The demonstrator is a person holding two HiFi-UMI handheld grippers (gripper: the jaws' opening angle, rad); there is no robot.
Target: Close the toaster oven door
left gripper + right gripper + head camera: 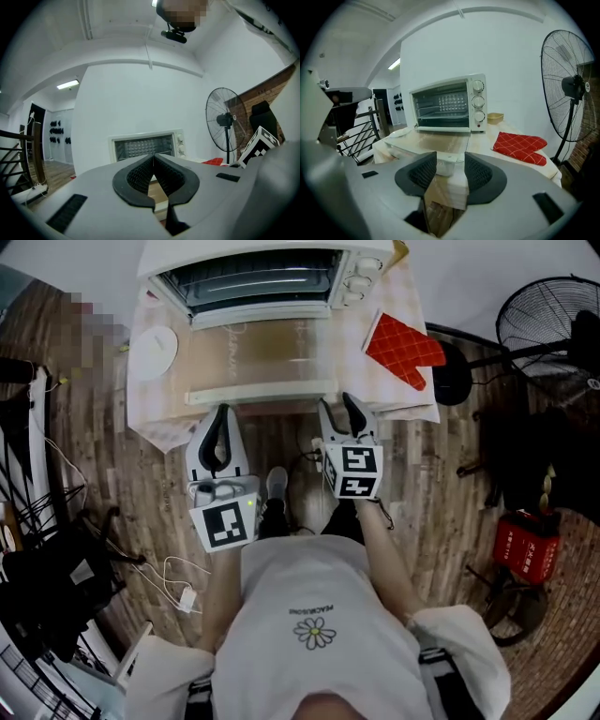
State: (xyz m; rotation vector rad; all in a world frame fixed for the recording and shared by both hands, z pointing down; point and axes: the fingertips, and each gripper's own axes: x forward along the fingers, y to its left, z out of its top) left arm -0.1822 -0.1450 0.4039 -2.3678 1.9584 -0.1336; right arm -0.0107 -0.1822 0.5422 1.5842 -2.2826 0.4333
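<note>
White door handle (pixel 262 392) lay crosswise, just ahead of your right hand-held gripper (pixel 337 409), jaws apart; left hand-held gripper (pixel 221 414) pinched together.

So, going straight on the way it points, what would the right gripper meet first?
Probably the handle of the lowered toaster oven door, just ahead; the right gripper has its fingers open.

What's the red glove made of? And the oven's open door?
The red mitt looks like quilted cloth: matte, with a stitched diamond grid. The open door seems clear glass in a pale frame, maybe painted metal: the tablecloth shows through it, with faint reflections.
</note>
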